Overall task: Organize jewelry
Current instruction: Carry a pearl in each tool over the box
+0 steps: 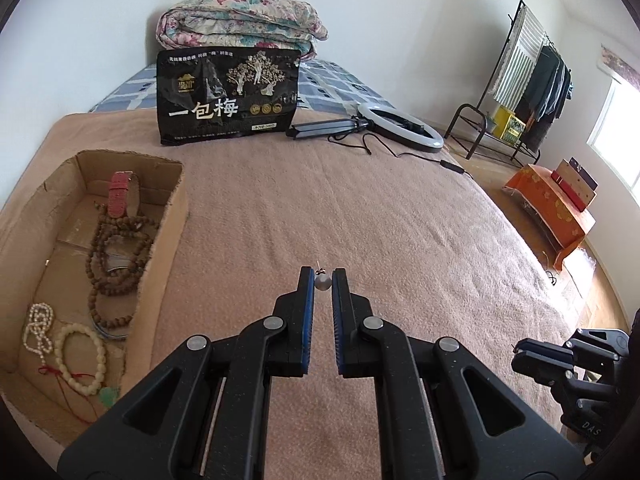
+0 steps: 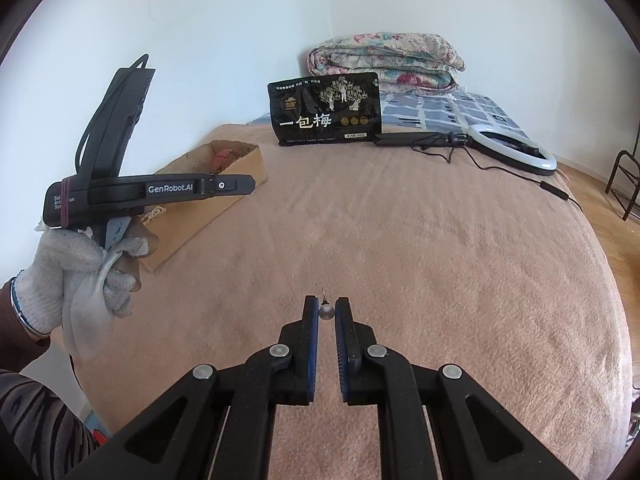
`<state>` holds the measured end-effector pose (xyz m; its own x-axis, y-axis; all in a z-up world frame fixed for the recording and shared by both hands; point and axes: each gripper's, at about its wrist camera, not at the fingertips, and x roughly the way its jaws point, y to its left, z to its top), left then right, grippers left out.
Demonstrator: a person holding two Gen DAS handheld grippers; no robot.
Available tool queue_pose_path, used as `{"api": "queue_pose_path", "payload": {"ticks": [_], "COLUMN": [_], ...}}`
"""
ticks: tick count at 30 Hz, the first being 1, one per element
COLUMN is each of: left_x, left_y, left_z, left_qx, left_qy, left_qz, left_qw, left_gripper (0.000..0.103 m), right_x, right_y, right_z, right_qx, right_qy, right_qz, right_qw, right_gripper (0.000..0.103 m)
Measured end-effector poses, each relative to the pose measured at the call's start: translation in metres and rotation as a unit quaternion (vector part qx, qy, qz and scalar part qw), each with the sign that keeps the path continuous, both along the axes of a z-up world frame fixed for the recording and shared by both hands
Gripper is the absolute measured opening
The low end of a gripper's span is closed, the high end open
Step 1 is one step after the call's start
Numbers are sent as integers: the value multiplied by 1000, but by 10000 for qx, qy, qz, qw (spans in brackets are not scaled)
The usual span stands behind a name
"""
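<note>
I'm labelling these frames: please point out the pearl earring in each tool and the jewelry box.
left earring (image 1: 323, 282), left wrist view, on the pearl.
right earring (image 2: 326, 312), right wrist view, on the pearl.
box (image 1: 170, 216), left wrist view, on its right wall.

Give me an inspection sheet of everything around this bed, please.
Surface: pink blanket over the bed.
Job's things: cardboard box holding wooden bead strands, a red strap, pale bead bracelets; one pearl earring between the fingers in each wrist view.
Clutter: black snack bag, folded quilt.
Grippers: left gripper and right gripper each shut on an earring.
Cables: ring light cord across the blanket.
Surroundings: clothes rack, orange-draped stool.
</note>
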<state>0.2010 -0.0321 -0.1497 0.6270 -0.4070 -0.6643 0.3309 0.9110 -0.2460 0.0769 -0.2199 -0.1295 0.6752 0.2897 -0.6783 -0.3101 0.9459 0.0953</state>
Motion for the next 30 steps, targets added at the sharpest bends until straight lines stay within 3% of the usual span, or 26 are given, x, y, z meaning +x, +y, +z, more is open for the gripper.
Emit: {"api": "queue_pose_path", "payload": {"ticks": [15, 30], "left_x": [-20, -18], "left_y": [89, 167], "left_z": [35, 27], "left_qx": [182, 216], "left_qy": [-381, -334], "left_qz": [623, 1258], "left_qw": [9972, 9913], "left_gripper": [7, 7], "right_x": [47, 104], "right_y": [63, 149], "right_z": [45, 64], "right_qx": [112, 209], "right_qy": [-299, -237], "right_qz": [488, 1106], "right_qw": [9983, 9934], "right_gripper": [6, 6]}}
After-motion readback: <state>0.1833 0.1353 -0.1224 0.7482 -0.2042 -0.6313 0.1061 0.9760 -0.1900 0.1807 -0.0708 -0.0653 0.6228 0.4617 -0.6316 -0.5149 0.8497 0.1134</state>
